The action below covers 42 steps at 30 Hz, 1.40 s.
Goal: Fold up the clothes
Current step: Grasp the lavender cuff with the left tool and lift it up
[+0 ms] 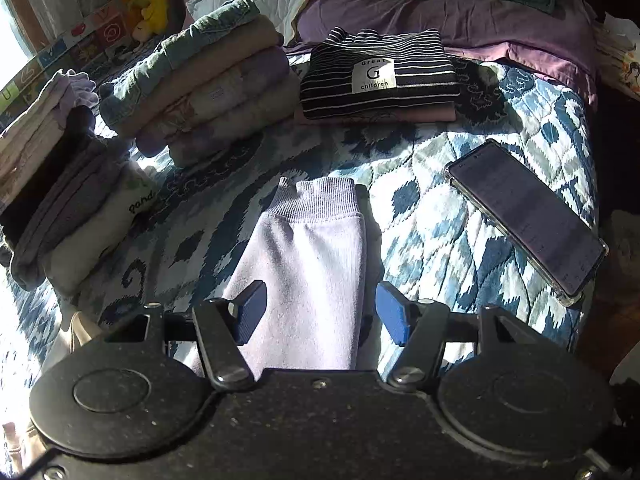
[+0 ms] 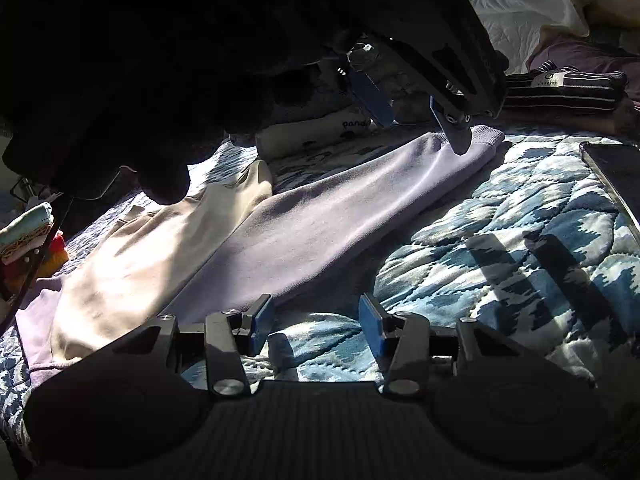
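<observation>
A lavender sweatshirt lies flat on the blue patterned quilt (image 1: 440,208). Its sleeve (image 1: 308,264) runs away from me, and the ribbed cuff (image 1: 320,196) is at the far end. My left gripper (image 1: 320,312) hovers open over the sleeve, one blue pad on each side of it. In the right wrist view the same sleeve (image 2: 328,224) stretches toward the far cuff (image 2: 486,138), beside a cream panel (image 2: 132,264) of the garment. My right gripper (image 2: 316,324) is open above the quilt next to the sleeve's near edge. The left gripper (image 2: 424,116) shows there over the cuff.
Stacks of folded clothes stand at the left (image 1: 68,208) and middle back (image 1: 208,92). A striped folded top (image 1: 380,76) lies further right. A phone (image 1: 528,220) rests on the quilt at the right, also in the right wrist view as phone (image 2: 616,176). Pillows sit behind.
</observation>
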### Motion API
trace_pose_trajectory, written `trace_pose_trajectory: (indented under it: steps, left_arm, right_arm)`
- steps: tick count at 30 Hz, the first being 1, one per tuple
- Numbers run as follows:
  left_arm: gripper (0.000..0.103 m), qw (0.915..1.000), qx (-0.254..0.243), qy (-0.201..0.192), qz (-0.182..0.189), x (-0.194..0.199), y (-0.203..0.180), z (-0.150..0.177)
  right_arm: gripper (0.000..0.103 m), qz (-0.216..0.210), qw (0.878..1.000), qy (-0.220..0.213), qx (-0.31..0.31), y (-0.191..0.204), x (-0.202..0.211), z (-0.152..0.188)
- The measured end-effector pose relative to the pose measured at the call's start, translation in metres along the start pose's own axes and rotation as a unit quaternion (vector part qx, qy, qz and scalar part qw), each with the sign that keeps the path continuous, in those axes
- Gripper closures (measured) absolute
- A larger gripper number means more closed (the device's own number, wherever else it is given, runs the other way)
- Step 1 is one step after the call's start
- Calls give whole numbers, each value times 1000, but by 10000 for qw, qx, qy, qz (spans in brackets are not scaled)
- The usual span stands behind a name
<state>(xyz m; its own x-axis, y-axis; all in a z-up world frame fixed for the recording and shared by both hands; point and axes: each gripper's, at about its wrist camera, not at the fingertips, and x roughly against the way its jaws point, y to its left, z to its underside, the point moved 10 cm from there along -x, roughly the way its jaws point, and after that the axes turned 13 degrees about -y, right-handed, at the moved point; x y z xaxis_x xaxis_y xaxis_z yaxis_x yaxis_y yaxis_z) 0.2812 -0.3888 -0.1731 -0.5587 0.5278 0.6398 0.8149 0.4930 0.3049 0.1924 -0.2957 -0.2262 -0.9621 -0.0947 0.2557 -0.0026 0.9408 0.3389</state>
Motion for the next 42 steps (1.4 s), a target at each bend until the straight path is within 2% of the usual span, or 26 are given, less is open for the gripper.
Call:
trace_pose_trajectory:
  steps: [4, 5, 10, 12, 15, 17, 23, 25, 26, 28, 32, 35, 39, 42]
  left_arm:
    - [44, 9960, -768, 377, -242, -29, -28, -1]
    - [45, 9941, -922, 469, -313, -34, -32, 0]
    - [46, 9732, -1911, 827, -975, -59, -45, -1]
    - [46, 9601, -2312, 923, -1275, -67, -49, -5]
    - [47, 9463, -2589, 993, -1665, -79, -46, -12]
    - [58, 9437, -2533, 1093, -1825, -87, -40, -13]
    - [78, 9483, -2214, 1130, -1972, -97, -30, -12]
    - [88, 9492, -2201, 1134, -1942, -102, -27, -12]
    - [91, 9507, -2172, 1142, -1894, -103, -27, -13]
    - [96, 9592, -1896, 1115, -1774, -99, -22, -16]
    - [98, 9779, -1136, 868, -1528, -79, 2, -29]
    - [98, 9871, -511, 555, -1409, -54, 29, -43]
    - [98, 9903, 207, 38, -1376, -4, 58, -55]
    - [98, 9861, 729, -403, -1438, 44, 81, -61]
  right_arm:
    - [35, -51, 9954, -132, 947, 16, 1, 10]
    - [34, -55, 9927, -159, 1194, 20, 1, 14]
    - [31, -129, 9881, -245, 1515, 25, 1, 17]
    - [31, -168, 9874, -258, 1549, 26, 3, 16]
    - [31, -211, 9865, -271, 1598, 26, 5, 16]
    - [31, -235, 9865, -267, 1599, 25, 4, 15]
    - [31, -276, 9858, -240, 1637, 26, 2, 15]
    - [31, -280, 9857, -226, 1645, 26, 2, 14]
    - [31, -283, 9862, -216, 1618, 26, 2, 14]
    - [31, -285, 9880, -198, 1508, 25, 4, 11]
    - [31, -188, 9933, -247, 1117, 17, 8, 1]
    - [31, -49, 9966, -327, 757, 7, 11, -7]
    - [31, 29, 9988, -292, 401, 0, 8, -12]
    - [31, -41, 9991, -244, 356, 5, 6, -13]
